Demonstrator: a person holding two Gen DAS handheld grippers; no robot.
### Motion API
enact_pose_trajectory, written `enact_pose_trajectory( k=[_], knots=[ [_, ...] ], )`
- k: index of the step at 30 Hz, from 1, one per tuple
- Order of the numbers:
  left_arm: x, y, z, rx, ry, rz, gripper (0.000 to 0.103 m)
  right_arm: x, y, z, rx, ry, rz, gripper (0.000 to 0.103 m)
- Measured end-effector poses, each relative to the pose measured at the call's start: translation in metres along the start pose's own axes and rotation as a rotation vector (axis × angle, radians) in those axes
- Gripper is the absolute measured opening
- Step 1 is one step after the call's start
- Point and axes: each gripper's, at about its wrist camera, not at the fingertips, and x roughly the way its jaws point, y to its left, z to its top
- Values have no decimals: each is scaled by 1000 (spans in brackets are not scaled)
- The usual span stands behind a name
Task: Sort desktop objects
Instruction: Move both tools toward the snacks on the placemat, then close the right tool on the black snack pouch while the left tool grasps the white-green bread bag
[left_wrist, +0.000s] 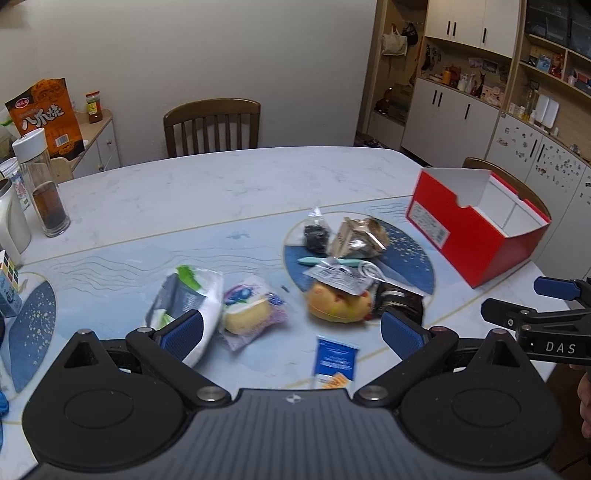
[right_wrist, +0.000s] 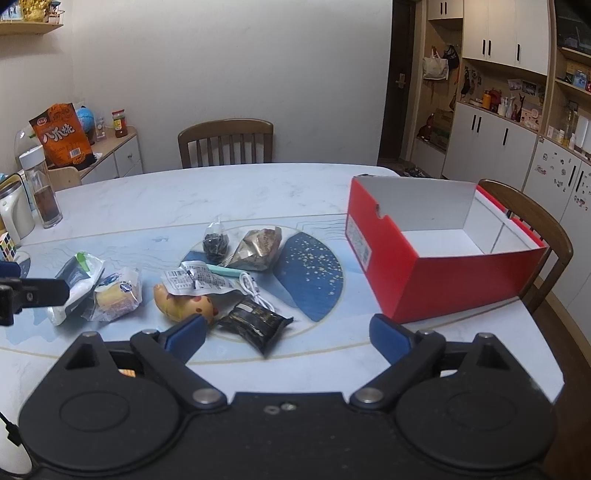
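Loose items lie mid-table: a white and grey pouch (left_wrist: 184, 295), a wrapped yellow cake (left_wrist: 247, 314), a yellow spotted toy (left_wrist: 338, 304), a black packet (right_wrist: 255, 323), a gold packet (left_wrist: 356, 236), a small dark bag (left_wrist: 316, 230), a teal pen (left_wrist: 328, 261), a white cable (right_wrist: 255, 290) and a blue sachet (left_wrist: 336, 360). An open red box (right_wrist: 443, 254) with a white, empty inside stands at the right. My left gripper (left_wrist: 291, 334) is open above the near items. My right gripper (right_wrist: 286, 336) is open and empty, near the black packet.
A glass bottle (left_wrist: 44, 184), a white kettle (left_wrist: 11, 218), a puzzle cube (left_wrist: 7, 273) and an orange snack bag (left_wrist: 46, 114) stand at the left. Wooden chairs (left_wrist: 212, 125) stand at the far side and behind the box. Cabinets line the right wall.
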Motion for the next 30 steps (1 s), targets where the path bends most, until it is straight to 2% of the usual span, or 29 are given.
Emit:
enact_pose_trajectory(
  k=[15,30],
  knots=[
    [54,57,0,9,14,104,102,58,20,3,-30,50,-5,94],
    [91,79,-18,67,57,155,102,118,33,-7,-77,136,-14,91]
  ],
)
